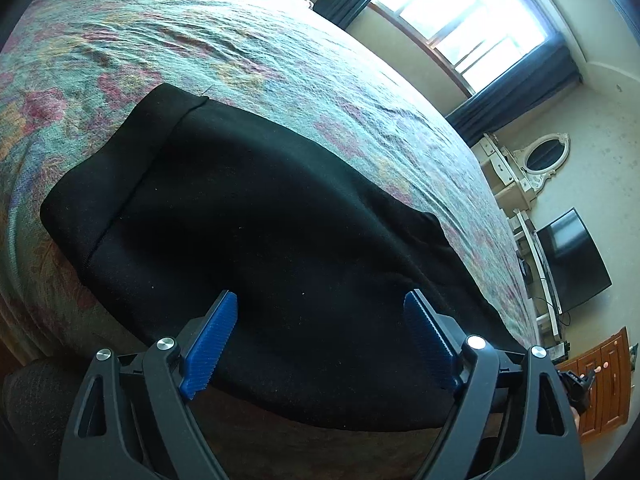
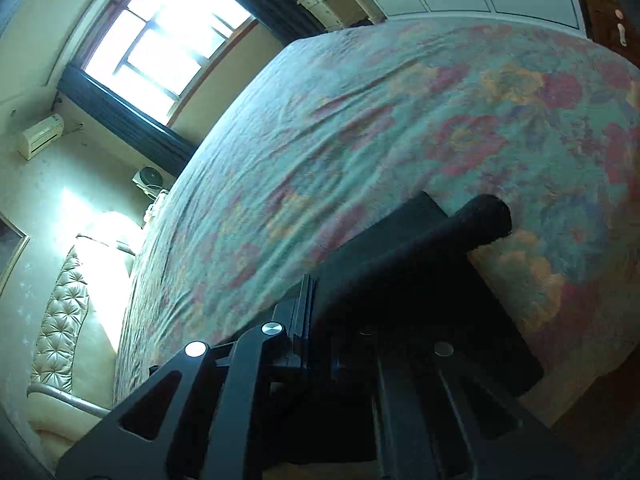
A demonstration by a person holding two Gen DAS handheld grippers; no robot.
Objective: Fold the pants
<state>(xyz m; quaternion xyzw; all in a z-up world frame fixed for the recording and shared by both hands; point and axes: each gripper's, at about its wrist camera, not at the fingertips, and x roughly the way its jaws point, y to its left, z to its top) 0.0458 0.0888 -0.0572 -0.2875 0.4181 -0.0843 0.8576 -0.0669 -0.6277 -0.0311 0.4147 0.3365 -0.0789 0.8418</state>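
Your left gripper point(image 1: 320, 332) stands wide apart over the pants point(image 1: 248, 216); its blue pads point(image 1: 210, 344) sit at 7 and 5 o'clock in the left view, with black cloth showing between them and neither pad pressing on it. The pants lie folded flat on the bed point(image 1: 280, 60), a dark block filling the middle of that view; a seamed band runs along their edge from 11 toward 8 o'clock, and their near edge hangs just over the bed's side at 6 o'clock.

Your right gripper point(image 2: 320, 320) is drawn together; in the right view the pants point(image 2: 420, 280) drape over its fingers from 6 toward 2 o'clock, so you cannot see the tips themselves, and whether cloth is pinched between them I cannot tell; a rolled end of the cloth pokes out at 3 o'clock against the floral cover. That view is smeared with motion blur.

Around you: a window point(image 1: 468, 16) with dark curtains point(image 1: 516, 88) at 1 o'clock in the left view; an oval mirror point(image 1: 542, 154) at 3 o'clock, a dark TV point(image 1: 572, 260) below it, and a wooden cabinet point(image 1: 604, 380) at 4 o'clock. In the right view a tufted headboard point(image 2: 60, 320) sits at 8 o'clock, a wall unit point(image 2: 40, 136) at 9 o'clock.

No brand, label or writing can be read anywhere; the fabric shows only lint specks.
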